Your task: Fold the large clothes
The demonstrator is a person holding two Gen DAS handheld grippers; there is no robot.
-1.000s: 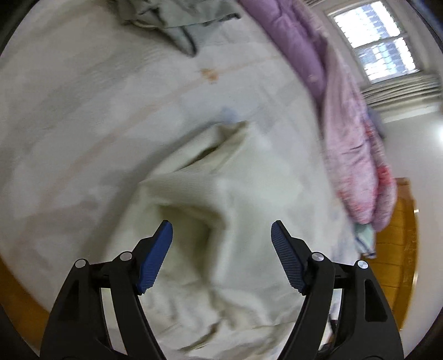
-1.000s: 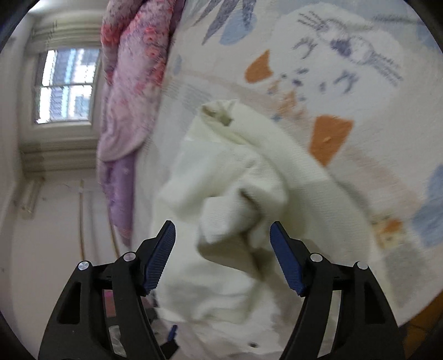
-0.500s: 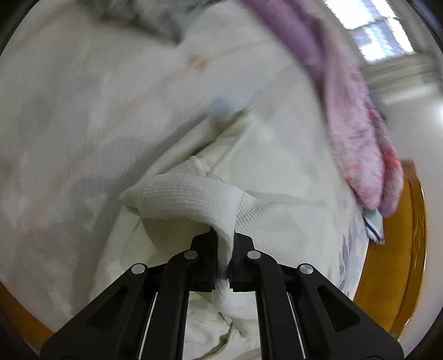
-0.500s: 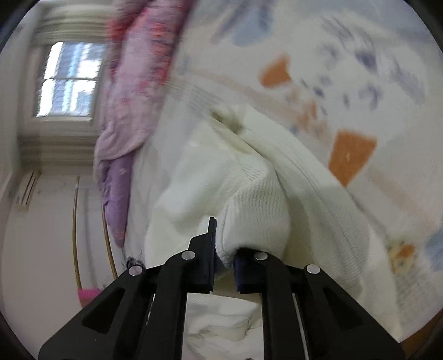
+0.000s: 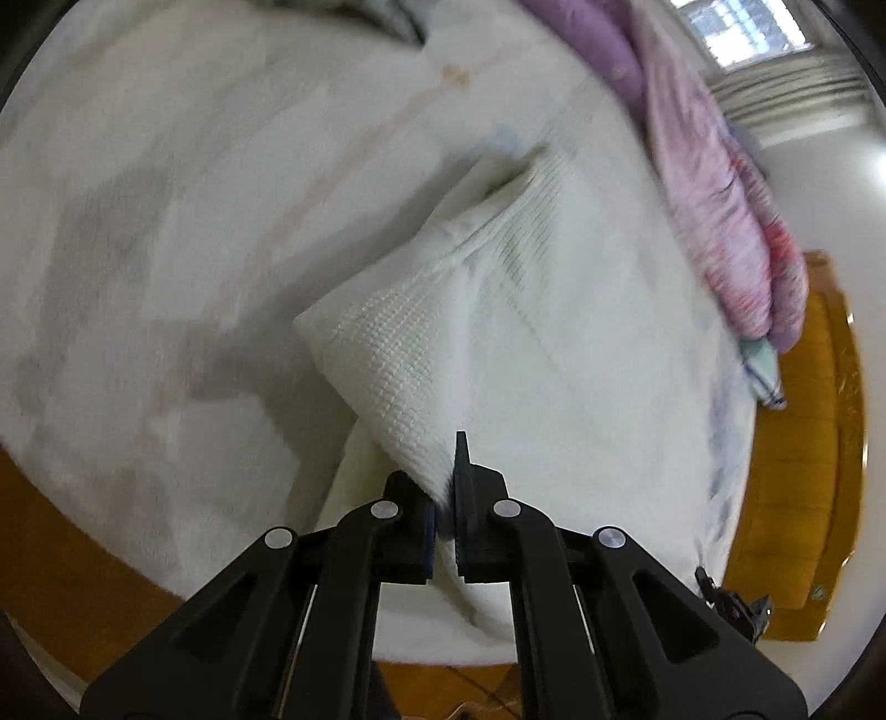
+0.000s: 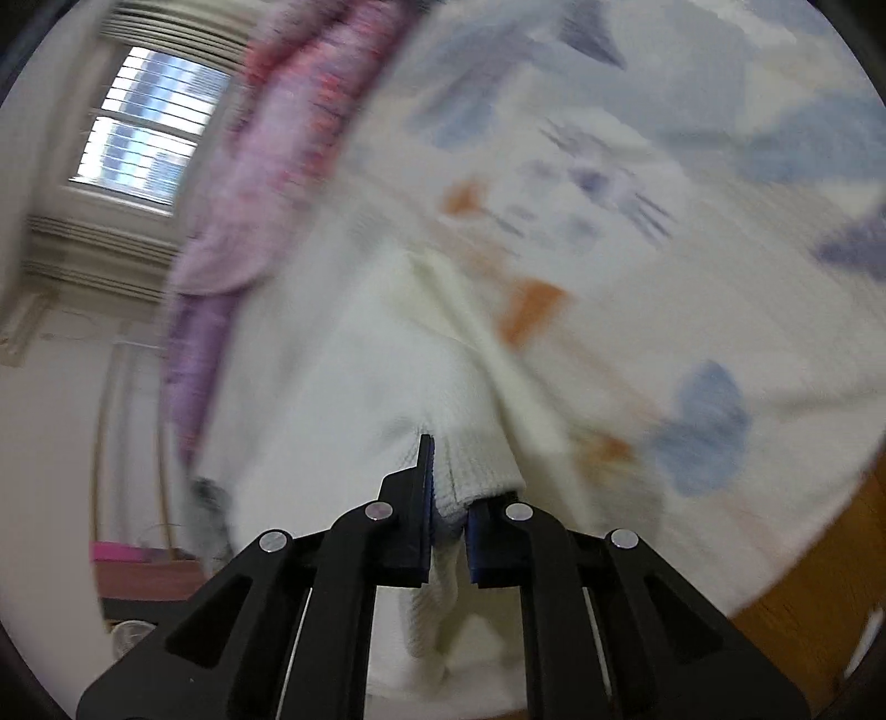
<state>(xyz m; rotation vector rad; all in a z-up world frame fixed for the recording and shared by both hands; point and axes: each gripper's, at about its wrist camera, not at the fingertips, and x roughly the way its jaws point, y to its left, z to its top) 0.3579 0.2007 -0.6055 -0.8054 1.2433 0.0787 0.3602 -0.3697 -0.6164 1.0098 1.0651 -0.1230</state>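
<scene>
A cream waffle-knit garment (image 5: 498,288) lies on the bed, stretched away from me. My left gripper (image 5: 443,498) is shut on a corner of it and holds that corner lifted off the sheet. In the right wrist view the same garment (image 6: 354,376) runs from the jaws toward the far side of the bed. My right gripper (image 6: 447,498) is shut on another edge of it, with knit cloth bunched between the fingers and hanging below them. The view is blurred by motion.
A pale sheet with blue and orange prints (image 6: 692,232) covers the bed. A pink and purple quilt (image 5: 714,183) is heaped along the far side under a window (image 6: 144,144). A grey-green garment (image 5: 360,14) lies at the far end. The wooden bed frame (image 5: 803,443) borders the mattress.
Both grippers were open over the crumpled garment a second ago. Each has closed on a part of it and pulled back, lifting and stretching the cloth out along the bed.
</scene>
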